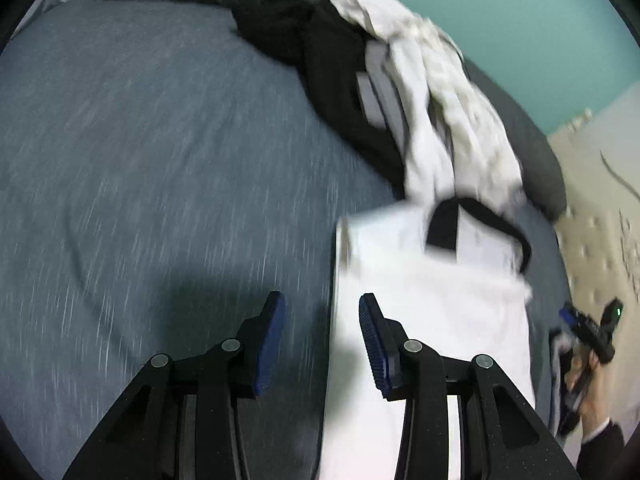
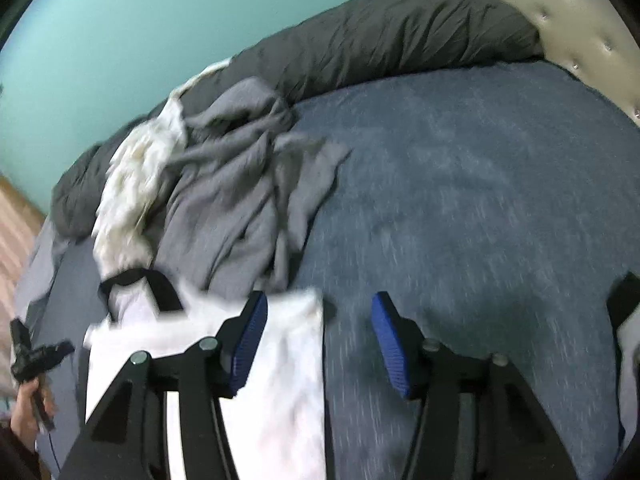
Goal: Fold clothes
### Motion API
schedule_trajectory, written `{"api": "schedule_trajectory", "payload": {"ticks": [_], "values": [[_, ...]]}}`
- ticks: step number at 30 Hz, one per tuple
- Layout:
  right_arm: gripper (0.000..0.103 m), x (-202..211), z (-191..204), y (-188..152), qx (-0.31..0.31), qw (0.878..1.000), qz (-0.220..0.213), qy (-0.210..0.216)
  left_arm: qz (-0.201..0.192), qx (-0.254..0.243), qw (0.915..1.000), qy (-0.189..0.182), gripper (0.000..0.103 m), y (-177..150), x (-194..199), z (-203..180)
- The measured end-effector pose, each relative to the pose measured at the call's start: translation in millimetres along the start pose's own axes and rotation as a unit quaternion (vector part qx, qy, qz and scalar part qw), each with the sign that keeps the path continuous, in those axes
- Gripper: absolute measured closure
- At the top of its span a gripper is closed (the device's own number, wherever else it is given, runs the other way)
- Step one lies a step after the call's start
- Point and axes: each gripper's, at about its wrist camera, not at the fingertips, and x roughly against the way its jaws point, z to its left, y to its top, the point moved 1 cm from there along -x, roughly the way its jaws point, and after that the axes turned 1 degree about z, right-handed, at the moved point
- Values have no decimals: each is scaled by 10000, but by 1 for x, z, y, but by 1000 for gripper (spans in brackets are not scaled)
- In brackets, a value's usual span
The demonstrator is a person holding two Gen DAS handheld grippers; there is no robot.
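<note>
A white garment point(image 1: 432, 300) with a black collar point(image 1: 444, 228) lies flat on the blue-grey bed sheet point(image 1: 140, 160). My left gripper point(image 1: 321, 304) hovers open over its left edge, with nothing pressed between the blue pads. In the right wrist view the same white garment point(image 2: 288, 380) lies at lower left. My right gripper point(image 2: 319, 304) stands open above the garment's right edge, its left finger over the cloth and its right finger over bare sheet point(image 2: 480, 200). Both views are blurred.
A pile of clothes lies behind the garment: a black piece point(image 1: 332, 72), a cream piece point(image 1: 452, 96) and a crumpled grey piece point(image 2: 240, 200). A dark duvet point(image 2: 380, 40) runs along the teal wall. A tufted headboard point(image 2: 560, 8) stands at the right. A person's hand point(image 1: 588, 392) shows at the edge.
</note>
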Motion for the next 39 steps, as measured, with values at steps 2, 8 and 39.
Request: {"api": "schedule_trajectory", "payload": {"ticks": [2,8,39], "values": [[48,11,-5,-24,22,9997,228,26,199,-91,9998,32,60,-28,9,1],[45,34,-19,-112,-51,9933,1072,434,578,-173,9980,-174,50,-105,34,3],[90,23,-7,-211,-608,9827,1573,763,411,1000,9888,-1033,93,-177,26,35]]}}
